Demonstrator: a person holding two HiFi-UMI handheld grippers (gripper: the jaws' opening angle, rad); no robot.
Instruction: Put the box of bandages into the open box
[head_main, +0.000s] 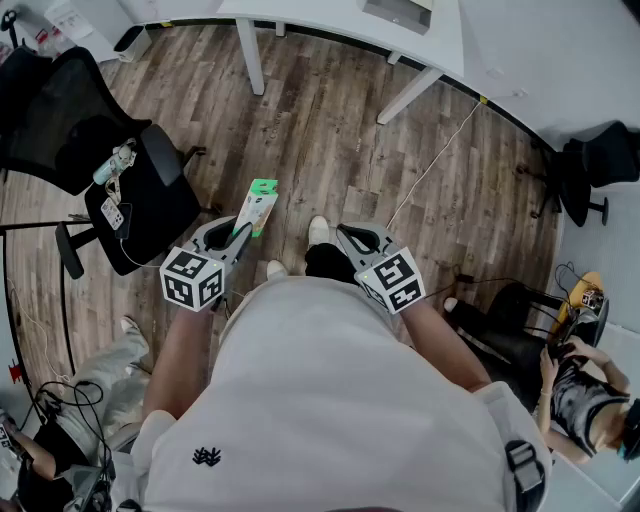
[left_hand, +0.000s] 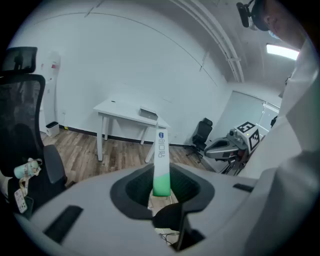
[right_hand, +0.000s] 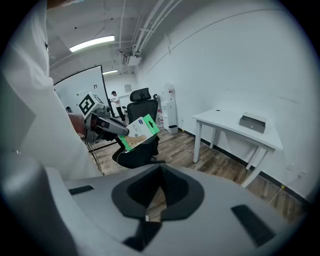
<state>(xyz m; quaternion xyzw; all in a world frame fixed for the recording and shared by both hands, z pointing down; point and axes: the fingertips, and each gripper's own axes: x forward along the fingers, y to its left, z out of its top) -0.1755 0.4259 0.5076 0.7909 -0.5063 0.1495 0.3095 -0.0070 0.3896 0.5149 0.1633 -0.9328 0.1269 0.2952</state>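
The bandage box (head_main: 258, 205) is a flat white carton with a green end. My left gripper (head_main: 235, 235) is shut on its green end, and the box sticks out forward over the wooden floor. In the left gripper view the box (left_hand: 160, 160) stands edge-on between the jaws of the left gripper (left_hand: 161, 192). From the right gripper view I see the same box (right_hand: 139, 131) held out at the left. My right gripper (head_main: 358, 240) hangs beside it at waist height. In its own view, the right gripper (right_hand: 159, 197) has its jaws slightly apart and nothing between them. No open box shows in any view.
A black office chair (head_main: 120, 170) with small items on its seat stands to the left. A white desk (head_main: 350, 20) lies ahead, and a cable (head_main: 430, 170) runs across the floor. Another chair (head_main: 600, 160) stands at the right. One person sits at the right (head_main: 585, 390), another at the lower left (head_main: 60, 420).
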